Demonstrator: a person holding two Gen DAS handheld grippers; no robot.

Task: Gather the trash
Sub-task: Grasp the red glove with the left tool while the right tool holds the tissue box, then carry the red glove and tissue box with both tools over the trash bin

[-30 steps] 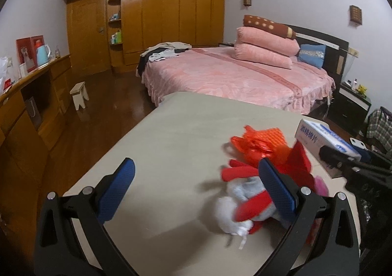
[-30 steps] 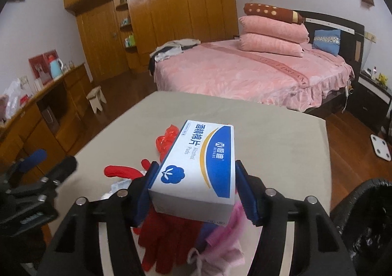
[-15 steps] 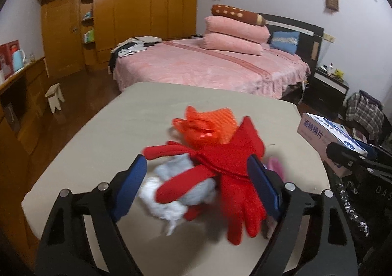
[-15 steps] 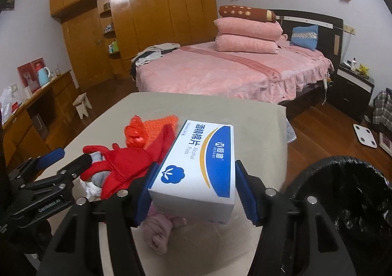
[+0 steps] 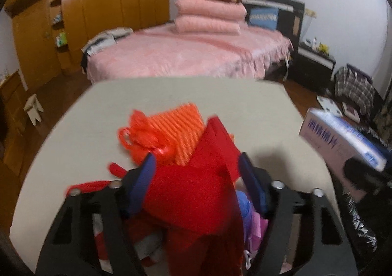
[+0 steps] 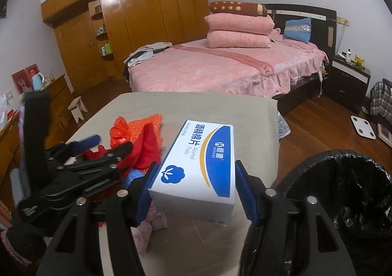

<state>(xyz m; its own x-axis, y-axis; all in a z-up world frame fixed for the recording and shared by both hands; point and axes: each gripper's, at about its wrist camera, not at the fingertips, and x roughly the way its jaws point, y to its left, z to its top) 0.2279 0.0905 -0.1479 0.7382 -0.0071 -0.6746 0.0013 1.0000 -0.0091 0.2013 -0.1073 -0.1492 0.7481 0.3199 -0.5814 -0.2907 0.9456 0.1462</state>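
Note:
My right gripper (image 6: 196,185) is shut on a white and blue alcohol pads box (image 6: 198,160), held above the beige table's (image 6: 220,106) right edge. The box also shows at the right of the left wrist view (image 5: 343,138). A black-lined trash bin (image 6: 343,197) stands to the right of it. My left gripper (image 5: 198,178) is open, its jaws around a red glove (image 5: 196,192) in a pile with an orange knitted cloth (image 5: 181,126), an orange-red plastic bag (image 5: 139,133) and pink and blue items (image 5: 252,217). It also shows in the right wrist view (image 6: 98,146).
A pink bed (image 6: 220,65) with stacked pillows stands beyond the table. A wooden wardrobe (image 6: 137,11) fills the back wall. A small stool (image 6: 77,108) and a low cabinet (image 6: 56,94) are on the left. A nightstand (image 6: 350,77) and a scale (image 6: 362,127) are on the right.
My left gripper has moved right and forward over the pile and narrowed around the red glove. My right gripper has carried the box right, toward the bin.

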